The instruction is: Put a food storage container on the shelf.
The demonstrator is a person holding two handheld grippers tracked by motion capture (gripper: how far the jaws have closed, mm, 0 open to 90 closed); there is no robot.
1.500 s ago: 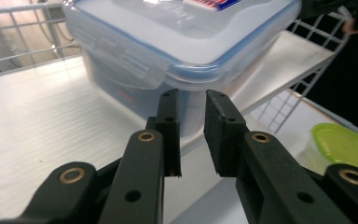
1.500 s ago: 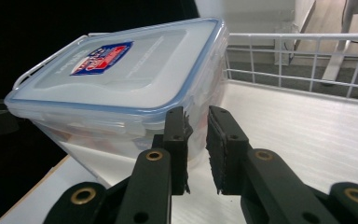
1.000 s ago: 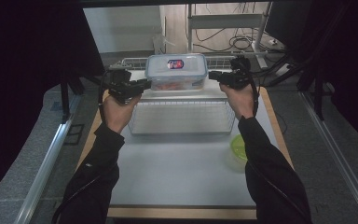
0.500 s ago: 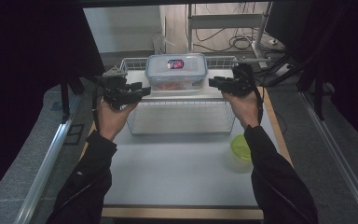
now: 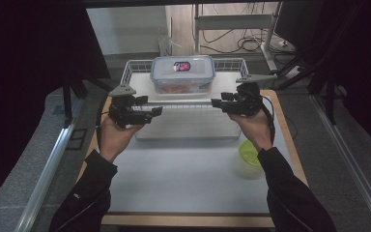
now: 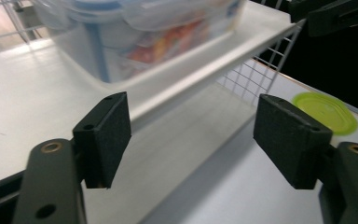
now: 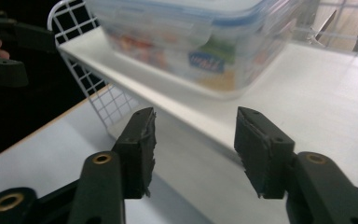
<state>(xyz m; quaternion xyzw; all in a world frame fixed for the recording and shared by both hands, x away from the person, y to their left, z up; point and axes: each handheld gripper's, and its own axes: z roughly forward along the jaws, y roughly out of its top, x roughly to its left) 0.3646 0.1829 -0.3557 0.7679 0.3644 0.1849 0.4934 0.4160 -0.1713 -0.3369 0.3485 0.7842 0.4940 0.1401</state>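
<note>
A clear food box with a blue-rimmed lid [image 5: 182,73] [image 6: 135,28] [image 7: 191,37] stands on the white top shelf of a wire rack [image 5: 140,83] [image 6: 28,93] [image 7: 326,88]. My left gripper [image 5: 157,111] [image 6: 193,121] hangs at the rack's front left corner, pointing right. Its jaws have just been opening and nothing is between them. Opposite it, my right gripper [image 5: 216,102] [image 7: 195,135] hangs at the front right corner, pointing left. Its jaws have also just been opening, with only air between them. Both sets of pads stand apart from the shelf edge.
A lime-green round lid [image 5: 249,152] [image 6: 325,112] lies on the grey table [image 5: 183,179] under my right wrist. The rack has white wire sides [image 7: 98,100] and a lower level. Dark frames and rails flank the table; cables lie on the floor behind.
Both grippers have drawn back from beside the box toward the person and a little lower. Their jaws, near shut before, now stand apart.
</note>
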